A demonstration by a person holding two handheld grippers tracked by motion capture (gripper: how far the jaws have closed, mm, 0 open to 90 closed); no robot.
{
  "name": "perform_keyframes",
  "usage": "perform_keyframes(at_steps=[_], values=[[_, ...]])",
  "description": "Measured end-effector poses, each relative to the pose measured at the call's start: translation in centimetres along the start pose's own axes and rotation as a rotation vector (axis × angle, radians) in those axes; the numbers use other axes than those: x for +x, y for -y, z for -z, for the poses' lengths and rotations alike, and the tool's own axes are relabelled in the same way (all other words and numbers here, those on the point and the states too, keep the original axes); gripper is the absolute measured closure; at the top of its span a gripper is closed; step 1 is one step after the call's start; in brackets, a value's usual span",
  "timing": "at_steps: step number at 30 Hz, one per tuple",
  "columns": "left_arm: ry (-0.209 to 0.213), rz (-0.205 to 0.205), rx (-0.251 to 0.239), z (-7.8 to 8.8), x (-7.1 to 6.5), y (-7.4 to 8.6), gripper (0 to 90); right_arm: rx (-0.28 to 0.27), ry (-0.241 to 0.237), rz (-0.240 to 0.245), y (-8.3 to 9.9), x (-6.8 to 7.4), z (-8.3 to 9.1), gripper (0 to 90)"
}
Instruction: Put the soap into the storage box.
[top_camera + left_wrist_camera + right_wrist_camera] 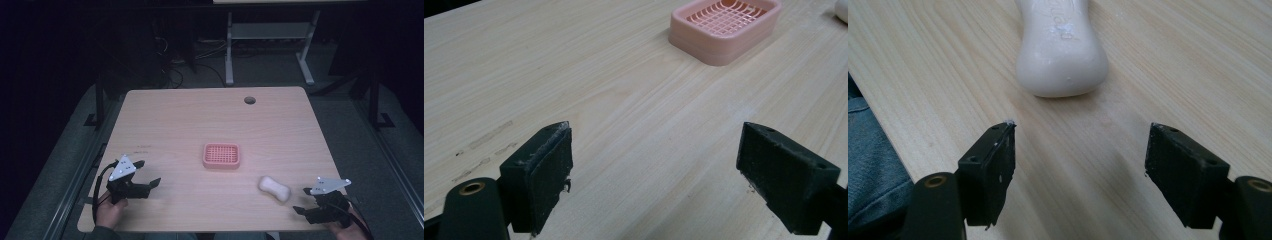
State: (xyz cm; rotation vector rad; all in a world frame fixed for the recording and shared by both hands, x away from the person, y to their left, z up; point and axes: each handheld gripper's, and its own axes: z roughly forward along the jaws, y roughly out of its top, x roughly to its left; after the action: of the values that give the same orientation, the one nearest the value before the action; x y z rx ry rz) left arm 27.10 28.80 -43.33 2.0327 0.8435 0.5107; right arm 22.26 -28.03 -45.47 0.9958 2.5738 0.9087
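A white bar of soap (274, 188) lies on the wooden table (210, 120) at the front right. In the right gripper view the soap (1062, 50) rests just ahead of my right gripper (1079, 150), whose jaws stand open and apart from it. A pink slatted soap dish (221, 155) sits mid-table, and it appears as the pink dish (724, 27) far ahead in the left gripper view. My left gripper (145, 174) hovers at the front left, open with bare wood between its pads (549, 170). My right gripper (303, 200) is near the front right edge.
A round cable hole (249, 100) is cut in the table near its far edge. Beyond the table stands a grey desk frame (270, 40) on a dark floor with cables. Blue trouser cloth (868, 170) shows past the table's front edge.
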Motion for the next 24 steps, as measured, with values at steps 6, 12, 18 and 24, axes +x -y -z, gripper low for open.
perform_keyframes(at_steps=[6,12,18,24], values=[[0.003,-0.014,0.007,0.0,0.0,0.0,14.5,0.003,-0.001,0.002,-0.1,0.1,0.1,27.8],[0.002,0.001,0.006,0.1,-0.1,0.0,14.5,0.009,-0.008,0.017,-0.6,0.5,0.0,27.8],[0.003,-0.006,0.007,0.1,-0.1,0.0,14.5,0.028,-0.005,0.034,-1.2,0.5,0.0,27.8],[0.002,-0.007,0.008,0.1,0.0,0.0,14.5,0.048,0.000,0.042,-2.1,0.5,-0.1,26.3]])
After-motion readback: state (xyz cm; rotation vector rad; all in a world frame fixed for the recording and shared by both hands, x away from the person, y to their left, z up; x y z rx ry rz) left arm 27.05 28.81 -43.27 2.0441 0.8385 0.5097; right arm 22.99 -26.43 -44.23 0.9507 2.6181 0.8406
